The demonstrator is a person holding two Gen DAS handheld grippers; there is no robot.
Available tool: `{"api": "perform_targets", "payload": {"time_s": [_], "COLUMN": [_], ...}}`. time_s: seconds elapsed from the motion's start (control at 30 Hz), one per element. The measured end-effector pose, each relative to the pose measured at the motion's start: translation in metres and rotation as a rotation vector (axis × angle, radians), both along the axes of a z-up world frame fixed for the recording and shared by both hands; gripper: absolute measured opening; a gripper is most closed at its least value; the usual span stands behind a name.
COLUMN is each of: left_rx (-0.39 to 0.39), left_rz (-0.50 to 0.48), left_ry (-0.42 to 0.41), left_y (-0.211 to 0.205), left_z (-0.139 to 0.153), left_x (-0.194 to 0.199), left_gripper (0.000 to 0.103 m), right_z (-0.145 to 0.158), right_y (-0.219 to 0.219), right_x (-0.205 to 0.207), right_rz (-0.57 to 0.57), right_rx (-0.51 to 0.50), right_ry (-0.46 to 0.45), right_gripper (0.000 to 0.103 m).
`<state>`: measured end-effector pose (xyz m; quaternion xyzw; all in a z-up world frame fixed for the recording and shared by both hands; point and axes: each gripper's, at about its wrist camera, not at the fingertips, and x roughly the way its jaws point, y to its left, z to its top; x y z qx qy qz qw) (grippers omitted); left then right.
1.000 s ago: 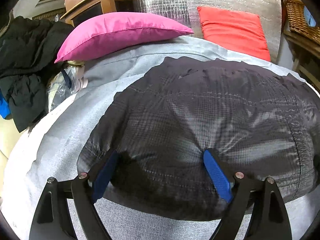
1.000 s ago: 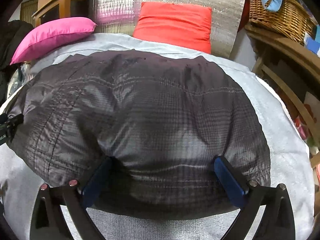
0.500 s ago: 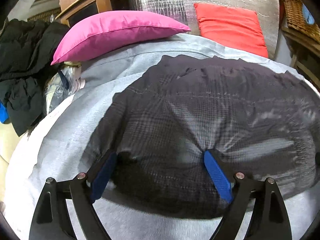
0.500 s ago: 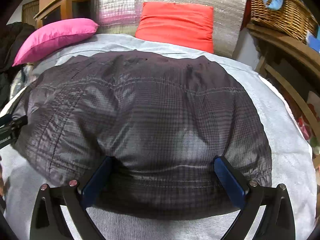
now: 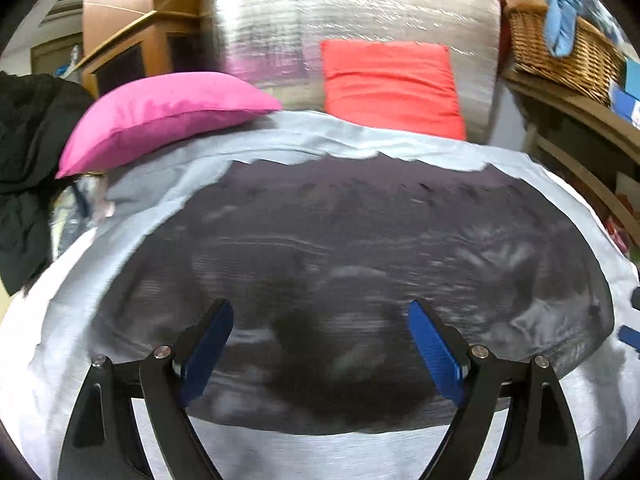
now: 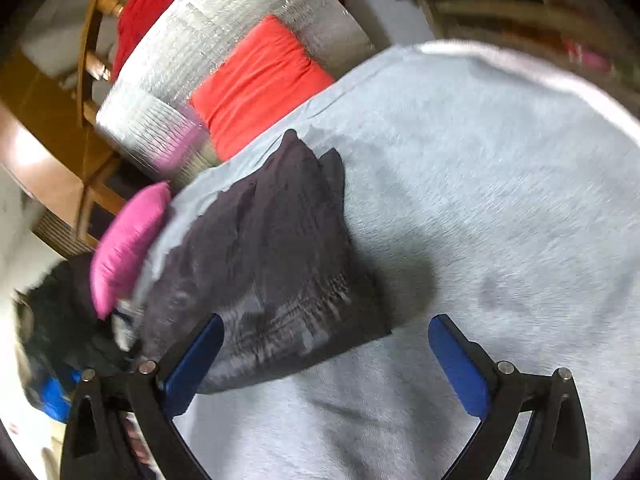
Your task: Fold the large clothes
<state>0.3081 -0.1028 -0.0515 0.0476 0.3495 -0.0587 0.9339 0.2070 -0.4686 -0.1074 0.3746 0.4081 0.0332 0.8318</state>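
Observation:
A dark grey checked garment (image 5: pixel 360 264) lies folded into a broad flat bundle on the light grey sheet (image 5: pixel 80 304). My left gripper (image 5: pixel 320 320) is open, its blue pads over the garment's near edge with nothing between them. In the right wrist view the garment (image 6: pixel 272 264) lies to the left. My right gripper (image 6: pixel 324 340) is open and empty, rolled to one side, above the garment's right corner and the bare sheet (image 6: pixel 500 208).
A pink pillow (image 5: pixel 160 116) and a red pillow (image 5: pixel 388 84) lie at the back against a silver padded panel (image 5: pixel 352 12). Black clothes (image 5: pixel 24 168) are piled at the left. A wicker basket (image 5: pixel 560 52) sits on wooden shelving at the right.
Both grippers have lifted back off the garment. The right gripper has swung right and rolled, so the garment now sits at its left. The left view is blurred by motion.

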Motion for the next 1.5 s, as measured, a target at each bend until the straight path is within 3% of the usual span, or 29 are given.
{"api": "perform_targets", "payload": {"time_s": [0.17, 0.2, 0.23, 0.27, 0.3, 0.33, 0.4, 0.47, 0.53, 0.57, 0.6, 0.63, 0.67, 0.73, 0.8, 0.87, 1.13, 1.17, 1.2, 1.23, 1.27, 1.33, 1.4, 1.43, 1.47, 1.5], "left_rx": [0.015, 0.021, 0.031, 0.039, 0.049, 0.054, 0.032, 0.003, 0.011, 0.045, 0.084, 0.107, 0.115, 0.080, 0.060, 0.071, 0.085, 0.084, 0.082, 0.082, 0.081, 0.069, 0.069, 0.071, 0.067, 0.054], "left_rz": [0.000, 0.000, -0.001, -0.003, 0.000, 0.004, 0.014, 0.031, 0.015, 0.003, -0.015, -0.028, -0.031, -0.020, -0.015, -0.024, -0.028, -0.028, -0.027, -0.029, -0.034, -0.040, -0.043, -0.044, -0.048, -0.059], "left_ry": [0.018, 0.018, 0.016, 0.012, 0.003, -0.008, -0.065, -0.123, -0.116, -0.083, -0.020, 0.041, 0.078, 0.063, 0.070, 0.065, 0.044, 0.044, 0.044, 0.046, 0.048, 0.041, 0.042, 0.048, 0.062, 0.072], "left_y": [-0.016, -0.017, -0.018, -0.018, -0.019, -0.020, -0.017, -0.018, -0.025, -0.031, -0.037, -0.040, -0.041, -0.034, -0.031, -0.030, -0.033, -0.032, -0.033, -0.033, -0.033, -0.032, -0.033, -0.032, -0.031, -0.027], "left_z": [-0.005, -0.005, -0.004, -0.004, -0.002, 0.001, 0.014, 0.025, 0.022, 0.014, 0.001, -0.013, -0.025, -0.034, -0.035, -0.036, -0.038, -0.038, -0.038, -0.038, -0.040, -0.041, -0.042, -0.041, -0.038, -0.035], "left_x": [0.003, 0.003, 0.002, 0.002, 0.001, -0.002, -0.009, -0.014, -0.010, -0.004, 0.005, 0.013, 0.018, 0.020, 0.021, 0.022, 0.019, 0.020, 0.018, 0.016, 0.016, 0.017, 0.018, 0.020, 0.021, 0.022], "left_gripper": [0.089, 0.089, 0.089, 0.089, 0.089, 0.089, 0.089, 0.089, 0.089, 0.089, 0.089, 0.089, 0.090, 0.092, 0.092, 0.093, 0.093, 0.093, 0.093, 0.093, 0.094, 0.094, 0.095, 0.095, 0.095, 0.095], "right_z": [-0.024, -0.022, -0.020, -0.019, -0.013, -0.003, 0.024, 0.031, 0.004, -0.016, -0.025, -0.026, -0.023, -0.009, 0.006, 0.010, -0.019, -0.015, -0.010, 0.000, 0.020, 0.044, 0.016, -0.004, -0.010, -0.006], "right_y": [0.003, 0.003, 0.004, 0.004, 0.003, 0.006, 0.017, 0.027, 0.027, 0.019, 0.009, 0.003, 0.000, -0.001, -0.007, -0.018, -0.023, -0.017, -0.014, -0.005, 0.007, 0.020, 0.018, 0.017, 0.018, 0.019], "right_x": [0.026, 0.028, 0.030, 0.033, 0.031, 0.026, 0.017, 0.012, 0.020, 0.021, 0.017, 0.015, 0.013, 0.011, 0.014, 0.026, 0.126, 0.135, 0.139, 0.139, 0.134, 0.122, 0.131, 0.134, 0.132, 0.128], "right_rz": [0.025, 0.022, 0.031, 0.052, 0.049, 0.059, 0.083, 0.097, 0.102, 0.078, 0.044, 0.033, 0.039, 0.054, 0.049, 0.030, 0.125, 0.158, 0.187, 0.214, 0.232, 0.243, 0.224, 0.215, 0.192, 0.165], "right_rx": [0.066, 0.052, 0.032, 0.036, 0.035, 0.006, -0.103, -0.186, -0.196, -0.120, -0.025, 0.032, 0.057, -0.007, -0.048, -0.003, 0.152, 0.118, 0.075, 0.014, -0.074, -0.197, -0.238, -0.226, -0.222, -0.229], "right_ry": [0.081, 0.064, 0.058, 0.063, 0.062, 0.042, -0.016, -0.031, 0.061, 0.104, 0.080, 0.061, 0.047, 0.025, -0.017, -0.028, 0.091, 0.091, 0.085, 0.080, 0.036, -0.032, 0.083, 0.141, 0.140, 0.118], "right_gripper": [0.103, 0.101, 0.076, 0.037, 0.036, 0.026, 0.022, 0.022, 0.025, 0.033, 0.048, 0.053, 0.065, 0.083, 0.085, 0.087, 0.087, 0.069, 0.041, 0.021, 0.016, 0.014, 0.014, 0.019, 0.029, 0.033]}}
